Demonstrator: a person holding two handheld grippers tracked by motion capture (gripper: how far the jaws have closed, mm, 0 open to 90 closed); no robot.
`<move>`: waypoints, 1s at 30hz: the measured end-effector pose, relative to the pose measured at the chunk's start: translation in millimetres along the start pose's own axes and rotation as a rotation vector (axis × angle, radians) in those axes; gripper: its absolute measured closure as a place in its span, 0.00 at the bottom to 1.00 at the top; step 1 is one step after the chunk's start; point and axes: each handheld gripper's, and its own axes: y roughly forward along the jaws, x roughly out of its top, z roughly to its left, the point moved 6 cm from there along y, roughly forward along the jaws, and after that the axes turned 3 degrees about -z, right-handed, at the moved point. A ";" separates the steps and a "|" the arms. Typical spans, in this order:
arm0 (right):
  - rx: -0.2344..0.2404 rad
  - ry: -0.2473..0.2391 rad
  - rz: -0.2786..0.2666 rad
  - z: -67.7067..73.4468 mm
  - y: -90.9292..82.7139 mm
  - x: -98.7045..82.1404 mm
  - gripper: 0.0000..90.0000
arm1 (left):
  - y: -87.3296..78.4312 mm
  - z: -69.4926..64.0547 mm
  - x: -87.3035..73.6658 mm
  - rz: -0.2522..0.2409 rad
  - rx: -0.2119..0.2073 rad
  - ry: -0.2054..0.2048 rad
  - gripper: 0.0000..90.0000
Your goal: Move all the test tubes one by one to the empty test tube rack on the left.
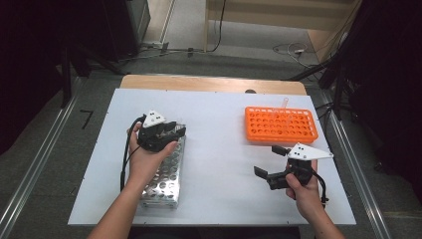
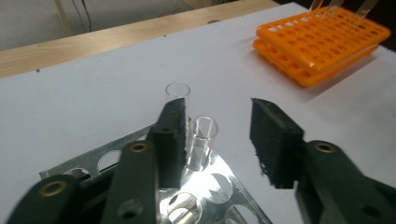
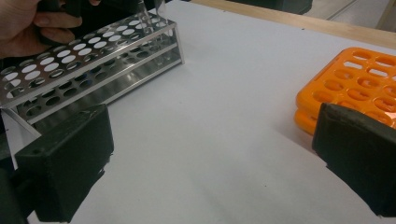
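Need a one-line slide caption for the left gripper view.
Left gripper, jaws open, over two clear test tubes standing in the metal rack; orange rack beyond.

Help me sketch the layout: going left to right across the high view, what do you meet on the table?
Metal rack with the left gripper over its far end → orange rack → right gripper, nearer the person and overlapping the orange rack's span.

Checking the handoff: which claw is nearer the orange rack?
Right. The right claw sits just in front of the orange rack; the left claw is across the table, over the metal rack.
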 end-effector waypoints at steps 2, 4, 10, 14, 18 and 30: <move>-0.004 0.002 0.002 -1.6 -1.1 -0.1 0.00 | -3.3 -2.8 0.0 -0.016 -0.016 -0.003 0.48; -0.009 0.002 -0.001 -3.6 -1.8 0.1 0.00 | -7.2 -5.9 0.0 -0.029 -0.035 -0.009 0.38; -0.023 0.010 -0.004 -10.0 -4.8 1.8 0.00 | -21.5 -20.8 1.1 -0.073 -0.079 -0.010 0.20; -0.036 0.016 -0.006 -16.9 -6.4 2.4 0.00 | -32.7 -30.7 1.9 -0.102 -0.100 -0.009 0.12; -0.048 0.025 -0.003 -23.8 -6.7 2.0 0.00 | -41.9 -39.6 -0.2 -0.117 -0.115 -0.011 0.06; -0.116 0.050 0.013 -52.9 -5.0 1.8 0.00 | -62.5 -57.2 -7.8 -0.159 -0.162 -0.009 0.00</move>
